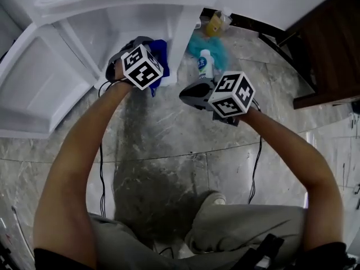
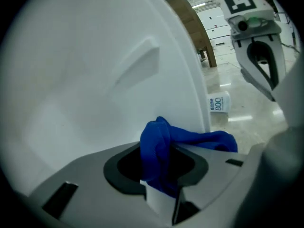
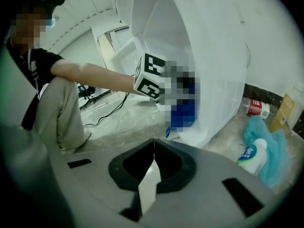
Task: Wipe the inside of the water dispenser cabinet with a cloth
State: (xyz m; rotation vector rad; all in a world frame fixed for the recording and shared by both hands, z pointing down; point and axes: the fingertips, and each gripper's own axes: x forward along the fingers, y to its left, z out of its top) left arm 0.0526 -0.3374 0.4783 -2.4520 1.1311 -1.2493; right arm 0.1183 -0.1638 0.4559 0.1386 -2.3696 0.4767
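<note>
White cabinet (image 1: 112, 21), door open, one compartment: my left gripper (image 2: 161, 189) at its mouth, jaws clamped on one blue cloth (image 2: 159, 141). My right gripper (image 3: 153, 161) outside, jaws pressed together, empty. Two bottles on floor; white bottle (image 1: 206, 64) on teal rag (image 1: 194, 45).

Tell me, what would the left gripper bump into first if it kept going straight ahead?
Probably the white cabinet wall, which fills its view just beyond the blue cloth that the left gripper clamps; depth is unclear.
</note>
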